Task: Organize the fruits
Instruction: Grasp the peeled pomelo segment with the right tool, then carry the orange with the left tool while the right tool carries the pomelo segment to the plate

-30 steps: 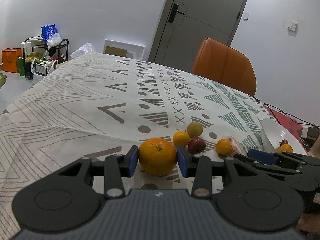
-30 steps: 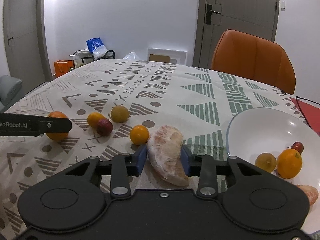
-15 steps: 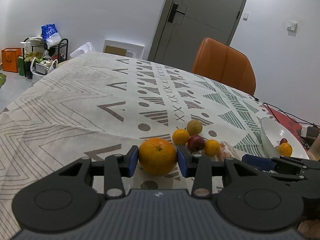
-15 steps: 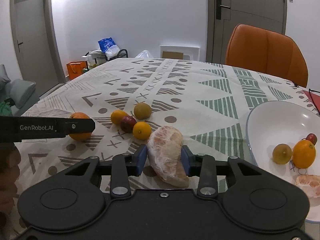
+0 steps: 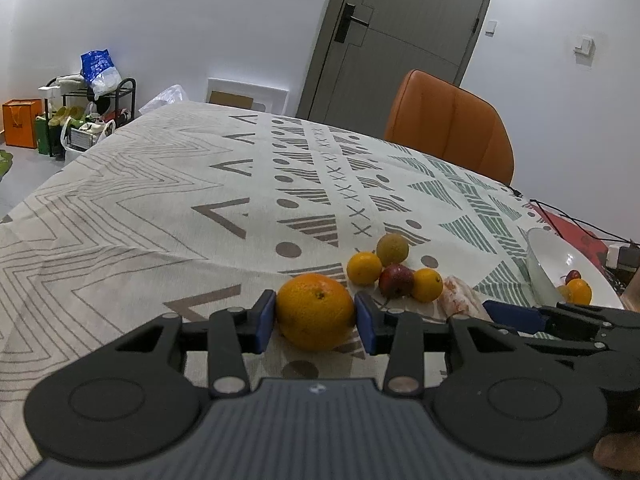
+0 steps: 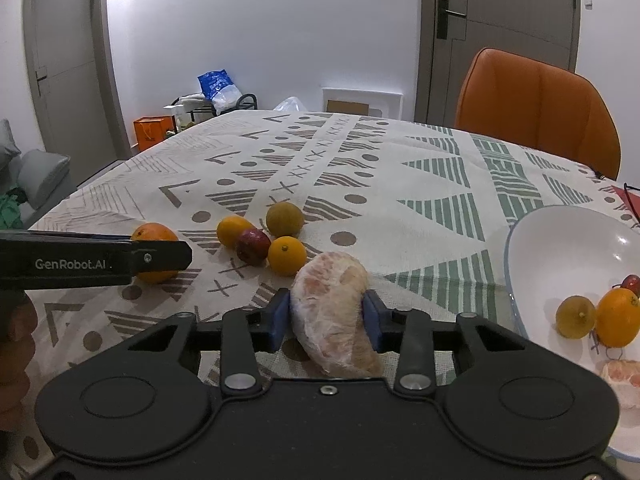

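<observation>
Between the right gripper's [image 6: 326,322] blue pads sits a peeled pomelo wedge [image 6: 334,312], long axis running back toward the camera, jaws closing on it; the white bowl [image 6: 560,236] lies off to their right. Likewise the left gripper [image 5: 315,322] is clamped on a big orange [image 5: 315,311], farther from that bowl

Large orange [image 5: 315,311] sits on the cloth, blue pads touching both sides. Peeled pomelo segment [image 6: 335,312] lies nearby, likewise pinched. Four small fruits [image 6: 264,232] cluster between them; white bowl [image 6: 568,236] holds a few more.
</observation>
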